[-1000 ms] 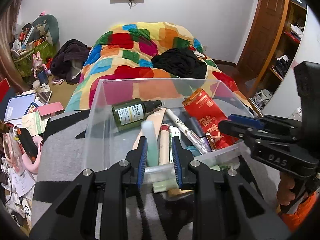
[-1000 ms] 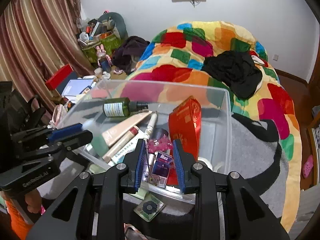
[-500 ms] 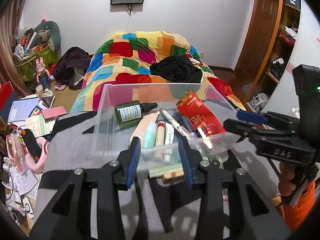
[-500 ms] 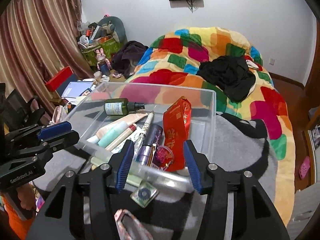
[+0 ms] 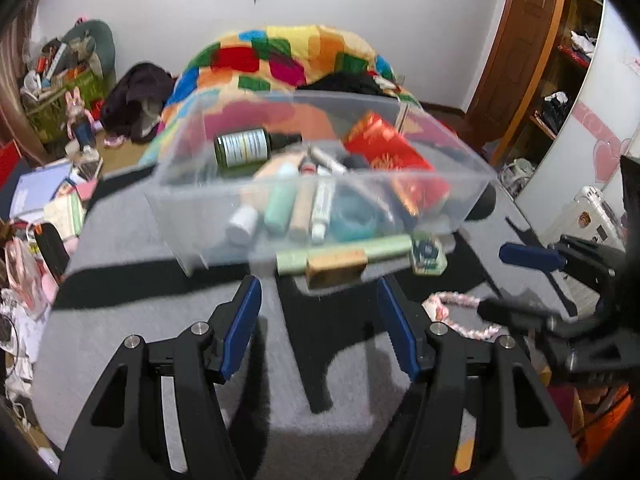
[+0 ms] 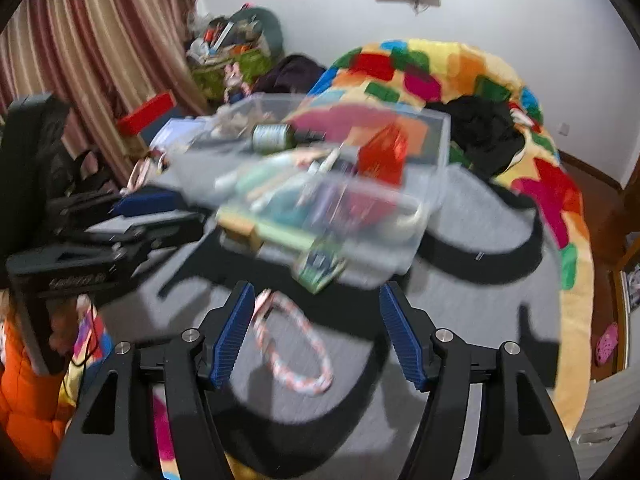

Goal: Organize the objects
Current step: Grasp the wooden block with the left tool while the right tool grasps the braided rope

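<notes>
A clear plastic bin (image 5: pixel 188 220) stands on a grey and black blanket, apart from both grippers. It holds a green bottle (image 5: pixel 244 147), a red packet (image 5: pixel 384 152) and several tubes. Against its near wall, outside, lie a pale green tube (image 5: pixel 380 248), a tan block (image 5: pixel 336 268) and a green hexagonal card (image 5: pixel 428 254). My left gripper (image 5: pixel 318 320) hangs short of the bin, jaws opening, nothing between them. My right gripper (image 6: pixel 316 328) is also opening and empty, above a pink and white braided loop (image 6: pixel 292 344) on the blanket. The right wrist view is blurred.
A patchwork quilt (image 5: pixel 280 56) with black clothing (image 6: pixel 480 136) on it lies behind the bin. Cluttered books and bags fill the floor at the left (image 5: pixel 52 200). Striped curtains (image 6: pixel 80 40) hang at the left and a wooden door (image 5: pixel 516 40) stands at the right.
Both grippers were nearly shut around the bin's near wall. They have let go, spread their jaws and drawn back, so the bin now sits farther off.
</notes>
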A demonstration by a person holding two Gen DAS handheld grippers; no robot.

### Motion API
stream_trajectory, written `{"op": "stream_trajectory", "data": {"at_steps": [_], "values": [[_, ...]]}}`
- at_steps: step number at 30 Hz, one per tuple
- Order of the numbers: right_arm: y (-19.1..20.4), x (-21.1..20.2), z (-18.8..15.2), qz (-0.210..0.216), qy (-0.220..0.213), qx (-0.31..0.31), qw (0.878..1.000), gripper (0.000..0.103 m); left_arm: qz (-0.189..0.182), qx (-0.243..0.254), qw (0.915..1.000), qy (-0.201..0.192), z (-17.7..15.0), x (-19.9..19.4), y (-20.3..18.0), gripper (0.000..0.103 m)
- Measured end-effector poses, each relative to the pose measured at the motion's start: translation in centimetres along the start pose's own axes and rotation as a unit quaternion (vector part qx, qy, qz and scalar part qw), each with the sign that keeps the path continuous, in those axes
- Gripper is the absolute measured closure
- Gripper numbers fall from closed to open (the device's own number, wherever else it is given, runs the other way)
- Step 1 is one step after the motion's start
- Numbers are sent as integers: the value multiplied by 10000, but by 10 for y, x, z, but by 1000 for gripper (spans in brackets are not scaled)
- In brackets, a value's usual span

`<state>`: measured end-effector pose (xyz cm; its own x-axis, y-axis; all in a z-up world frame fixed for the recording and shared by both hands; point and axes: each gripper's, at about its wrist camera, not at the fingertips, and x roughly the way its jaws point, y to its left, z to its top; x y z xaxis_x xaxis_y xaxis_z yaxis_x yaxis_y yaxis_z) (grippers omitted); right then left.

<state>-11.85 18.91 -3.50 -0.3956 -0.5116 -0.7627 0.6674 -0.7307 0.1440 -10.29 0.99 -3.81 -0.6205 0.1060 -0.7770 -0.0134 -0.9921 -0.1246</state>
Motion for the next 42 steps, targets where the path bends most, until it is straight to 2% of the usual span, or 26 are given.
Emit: {"op": "stream_trajectory", "data": {"at_steps": [5, 8, 12, 15, 17, 20, 22, 23, 33, 42], "values": [[7, 15, -11, 29, 194, -76, 9998, 34, -20, 20, 9998, 187, -5, 13, -6, 43], [9, 25, -14, 84, 300, -120, 9994, 34, 48, -13, 9998, 200, -1, 20, -10, 43], [13, 25, -19, -121, 222, -265, 9993, 34, 128, -53, 9996, 249, 6, 29, -15, 43], [17, 23, -22, -300, 129, -386, 9987, 48, 223, -2, 9995, 220, 8, 33, -21, 43], [18, 22, -22, -253, 99, -388, 9989, 67, 234, -25, 9995, 226, 10, 37, -22, 43], [16, 20, -22, -241, 73, -342, 9991, 83, 241, -98, 9992, 292, 11, 43, -21, 53], [14, 19, -23, -238, 55, -292, 9993, 91, 293, -111, 9992, 249, 9, 43, -20, 59], [14, 19, -22, -218, 46, -258, 9994, 91, 325, -104, 9991, 235, 8, 43, -19, 63], [9, 9, -23, -27, -91, 8, 10000, 92, 146, -236, 9995, 152, -2, 31, -11, 64], [4, -8, -9, -32, -356, 162, 9992, 92, -18, -294, 9995, -134, -1, 1, -9, 64]]}}
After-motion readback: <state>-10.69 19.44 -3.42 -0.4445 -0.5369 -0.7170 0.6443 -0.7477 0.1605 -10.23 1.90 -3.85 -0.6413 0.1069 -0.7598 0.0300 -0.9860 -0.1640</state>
